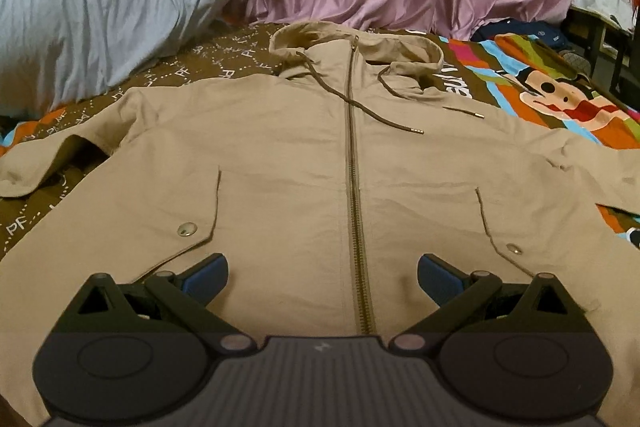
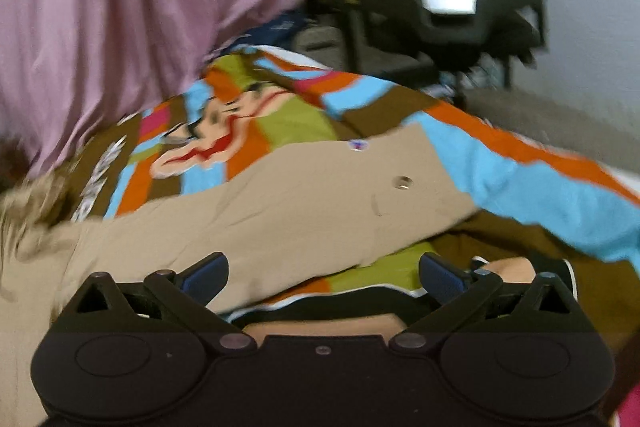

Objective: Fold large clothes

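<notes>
A tan hooded jacket (image 1: 280,155) lies flat, zipped, on a bed (image 1: 540,95); soft, limp cloth, best pinched at a sleeve (image 2: 320,203) edge; both hand-held grippers, left (image 1: 322,277) and right (image 2: 322,277), gape empty.

My left gripper (image 1: 322,277) has a ribbed grey body with a small pale mark, black linkage arms on dull round pivot pins, and blue fingertip pads (image 1: 206,277). My right gripper (image 2: 323,277) matches (its body looks plain black, one small screw at centre), blue pads (image 2: 440,277) too.
</notes>
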A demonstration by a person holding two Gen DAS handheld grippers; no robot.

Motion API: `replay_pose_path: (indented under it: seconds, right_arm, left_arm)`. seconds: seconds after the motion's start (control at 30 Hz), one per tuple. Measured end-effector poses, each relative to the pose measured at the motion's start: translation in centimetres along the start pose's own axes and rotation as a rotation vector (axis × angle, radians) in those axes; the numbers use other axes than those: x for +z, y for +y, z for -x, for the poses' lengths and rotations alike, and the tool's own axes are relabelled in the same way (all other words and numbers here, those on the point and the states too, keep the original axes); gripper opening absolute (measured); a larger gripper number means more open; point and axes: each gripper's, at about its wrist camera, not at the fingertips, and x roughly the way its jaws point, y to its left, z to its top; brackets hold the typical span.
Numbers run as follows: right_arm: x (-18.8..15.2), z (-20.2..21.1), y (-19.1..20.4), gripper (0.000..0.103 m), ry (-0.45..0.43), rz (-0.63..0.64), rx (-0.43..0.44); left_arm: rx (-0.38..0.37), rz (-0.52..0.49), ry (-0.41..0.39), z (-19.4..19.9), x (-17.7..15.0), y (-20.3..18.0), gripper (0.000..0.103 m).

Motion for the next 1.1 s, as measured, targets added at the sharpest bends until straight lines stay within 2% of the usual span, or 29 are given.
replay_pose_path:
  seconds: [0.17, 0.27, 0.37, 0.47, 0.5, 0.57, 0.7, 0.8, 0.9, 1.1]
  right_arm:
    - [1.5, -2.9, -2.2, 0.092, 0.045, -0.176, -0.055]
    - [2.4, -4.1, -3.2, 0.086, 0.026, -0.280, -0.096]
    - [3.2, -4.7, -4.0, 0.075, -0.012, -0.374, -0.155]
    - [3.6, -4.9, -4.8, 0.041, -0.025, -0.484, -0.234]
    - [3.8, -4.9, -4.8, 0.025, -0.026, -0.494, -0.261]
    - [4.3, -4.4, -4.6, 0.015, -0.054, -0.489, -0.262]
    - [6.4, -2.2, -1.3, 0.011, -0.127, -0.320, -0.267]
    - [7.9, -0.1, 2.2, 0.009, -0.177, -0.213, -0.241]
    - [9.1, 2.4, 7.9, 0.009, -0.254, -0.018, -0.183]
    - [9.9, 5.7, 18.0, 0.008, -0.329, 0.279, -0.072]
  left_arm:
    - [-0.008, 0.012, 0.013, -0.1, 0.0, 0.2, 0.103]
    - [-0.004, 0.025, 0.015, -0.1, 0.1, 0.3, 0.103]
    - [-0.001, 0.041, 0.011, -0.1, 0.3, 0.5, 0.103]
    - [0.004, 0.055, -0.010, 0.3, 0.6, 1.0, 0.103]
    - [0.006, 0.061, -0.019, 0.5, 0.7, 1.1, 0.103]
    - [0.007, 0.078, -0.042, 0.9, 1.1, 1.5, 0.103]
    - [0.008, 0.117, -0.074, 1.7, 1.9, 2.8, 0.103]
    - [0.017, 0.141, -0.102, 2.4, 2.8, 3.9, 0.103]
    - [0.035, 0.146, -0.136, 3.2, 3.5, 4.9, 0.103]
    - [0.067, 0.170, -0.203, 4.0, 4.6, 6.7, 0.103]
